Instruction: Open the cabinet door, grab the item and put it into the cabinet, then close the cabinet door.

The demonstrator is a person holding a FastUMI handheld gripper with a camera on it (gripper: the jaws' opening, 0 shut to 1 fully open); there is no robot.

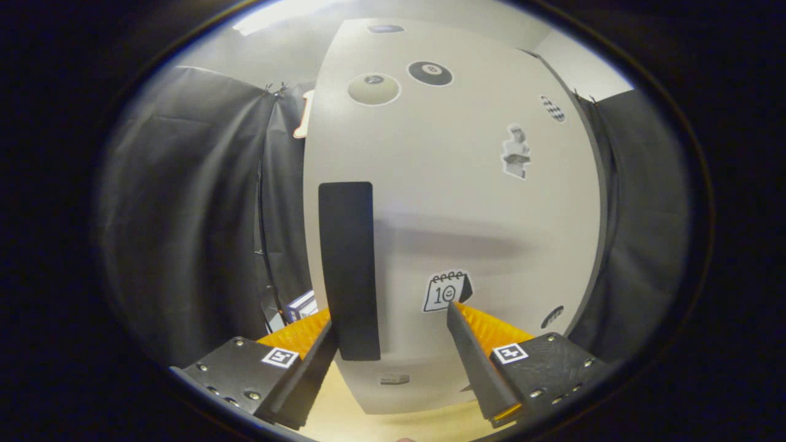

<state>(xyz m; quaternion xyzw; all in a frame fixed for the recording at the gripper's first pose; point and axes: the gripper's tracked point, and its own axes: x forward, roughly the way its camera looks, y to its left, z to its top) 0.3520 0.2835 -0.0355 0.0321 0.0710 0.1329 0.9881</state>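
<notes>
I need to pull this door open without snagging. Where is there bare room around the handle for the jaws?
The gripper is open, the handle just inside its left jaw. Free: plain door between handle and calendar sticker, and the handle's upper length. Crowded: the door's left edge, close to the black cloth and a box.

We see a white cabinet door [454, 202] w/ a black handle strip [347, 270] by the left finger. Black & cream ball stickers [399, 81] beyond. Tan table [393, 423] between the fingers.

A small box [301, 305] peeks from behind the cabinet door's [454, 202] left edge, mostly hidden; the door's lowest sticker [394, 379] seems too blurred to tell.
</notes>
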